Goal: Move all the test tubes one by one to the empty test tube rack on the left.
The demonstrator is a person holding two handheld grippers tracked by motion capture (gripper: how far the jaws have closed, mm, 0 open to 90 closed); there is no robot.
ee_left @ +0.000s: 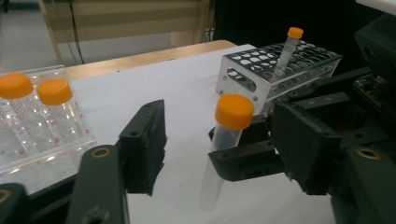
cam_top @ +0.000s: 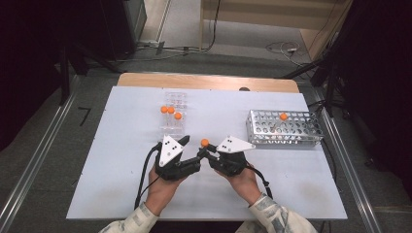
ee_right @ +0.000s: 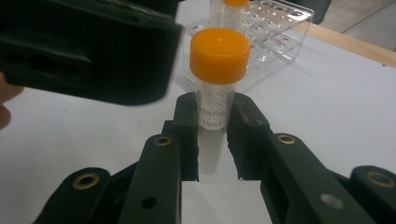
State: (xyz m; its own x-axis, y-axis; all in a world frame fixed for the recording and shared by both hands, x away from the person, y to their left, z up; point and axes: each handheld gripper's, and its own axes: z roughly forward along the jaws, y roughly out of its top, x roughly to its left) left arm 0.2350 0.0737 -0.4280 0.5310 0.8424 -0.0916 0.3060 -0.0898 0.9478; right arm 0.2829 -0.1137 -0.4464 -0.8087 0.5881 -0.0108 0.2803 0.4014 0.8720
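A clear tube with an orange cap (cam_top: pixel 204 142) stands upright just above the white table, between the two grippers. My right gripper (cam_top: pixel 209 151) is shut on its body below the cap, as the right gripper view shows (ee_right: pixel 214 116) with the tube (ee_right: pixel 218 60) pressed between both pads. My left gripper (cam_top: pixel 197 158) faces it from the left with its jaws open. In the left gripper view (ee_left: pixel 217 149) the tube (ee_left: pixel 231 116) stands between the left gripper's jaws without touching either one. One left gripper jaw (ee_right: pixel 88 51) looms beside the cap.
A clear plastic rack (cam_top: pixel 175 97) with three orange-capped tubes (cam_top: pixel 170 111) stands behind the left gripper. A perforated metal rack (cam_top: pixel 282 138) at the right holds one tilted orange-capped tube (cam_top: pixel 283 116). Bare white tabletop (cam_top: pixel 121 145) lies to the left and in front.
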